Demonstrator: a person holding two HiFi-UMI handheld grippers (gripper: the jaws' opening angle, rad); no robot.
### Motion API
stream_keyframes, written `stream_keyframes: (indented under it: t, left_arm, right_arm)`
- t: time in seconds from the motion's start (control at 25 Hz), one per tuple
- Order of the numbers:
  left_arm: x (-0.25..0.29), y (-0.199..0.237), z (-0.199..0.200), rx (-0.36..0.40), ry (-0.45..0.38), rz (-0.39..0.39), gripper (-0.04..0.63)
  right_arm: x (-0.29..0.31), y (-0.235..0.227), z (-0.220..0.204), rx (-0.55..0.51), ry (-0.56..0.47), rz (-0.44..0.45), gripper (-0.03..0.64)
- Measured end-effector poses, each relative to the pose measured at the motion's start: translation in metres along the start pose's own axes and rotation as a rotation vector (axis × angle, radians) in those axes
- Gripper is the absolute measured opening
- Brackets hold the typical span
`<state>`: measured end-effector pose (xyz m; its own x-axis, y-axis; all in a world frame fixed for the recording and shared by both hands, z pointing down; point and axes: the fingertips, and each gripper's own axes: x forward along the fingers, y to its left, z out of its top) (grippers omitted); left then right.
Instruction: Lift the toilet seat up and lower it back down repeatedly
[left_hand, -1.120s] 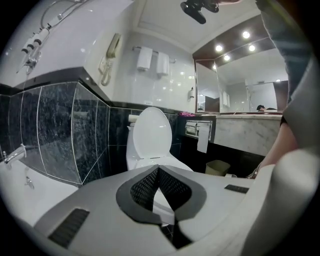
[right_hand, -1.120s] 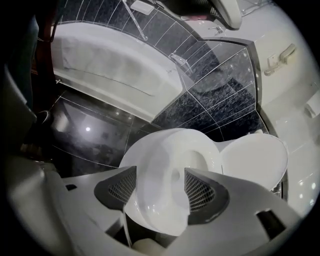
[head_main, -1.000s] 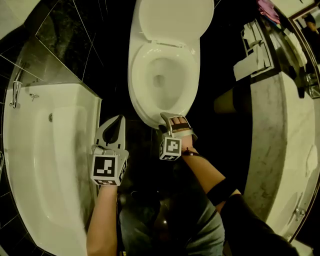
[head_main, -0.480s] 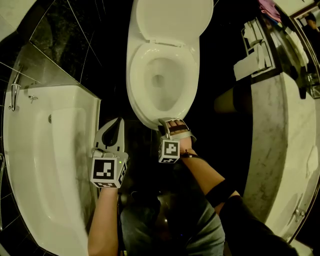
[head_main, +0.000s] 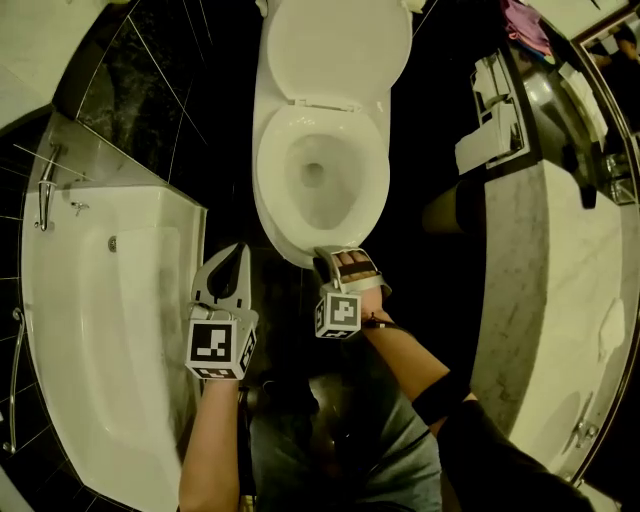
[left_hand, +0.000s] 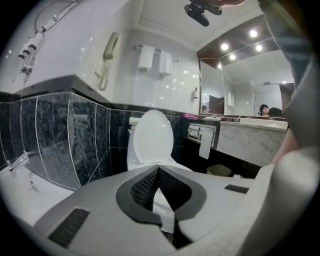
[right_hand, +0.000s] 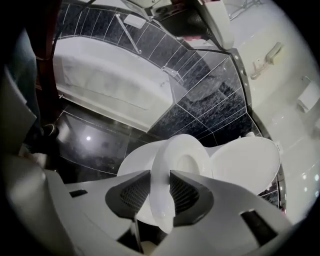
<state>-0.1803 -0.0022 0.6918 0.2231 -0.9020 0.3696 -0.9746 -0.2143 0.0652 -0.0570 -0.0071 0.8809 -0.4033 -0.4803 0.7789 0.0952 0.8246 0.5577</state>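
Looks plain and glossy white: a seat shaped as an oval ring, smooth and rounded along its edge, catching soft highlights. Lies in the middle of the head view over the bowl, hinged at the far end just below the lid, which stands raised behind it. From the right gripper view, shows up tipped at its near end, the ring rising steeply off the bowl's rim at the left, the lid off to the right. Has its front rim caught in the right gripper, which reaches in from the near side: a dark ribbed pad pressed on either face, jaws just now closed in and stopped partway by the rim's thickness, so gripping the seat at its very front. Keeps apart from the left gripper, which hangs over the dark floor to the left of the bowl's front, between it and the bathtub. There, jaws met at the tips, holding nothing, pointed past the seat's left side toward the lid and the tiled wall.
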Motion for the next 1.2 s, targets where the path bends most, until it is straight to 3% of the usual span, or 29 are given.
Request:
stream_keyframes:
  t: [0.32, 0.68, 0.96, 1.2]
  left_arm:
    - [-0.004, -0.012, 0.12, 0.019, -0.022, 0.017, -0.011]
    - [0.014, -0.011, 0.252, 0.069, -0.041, 0.076, -0.011]
    - [0.047, -0.014, 0.321, 0.102, -0.032, 0.121, -0.011]
    - [0.076, 0.003, 0.357, 0.074, -0.052, 0.156, -0.011]
  right_arm:
    - [-0.079, -0.119, 0.032, 0.037, -0.068, -0.092, 0.107]
    - [-0.121, -0.278, 0.046, 0.09, -0.141, -0.185, 0.097]
    - [-0.117, -0.389, 0.041, 0.142, -0.193, -0.2, 0.098]
    - [-0.092, -0.475, 0.031, 0.242, -0.178, -0.229, 0.097]
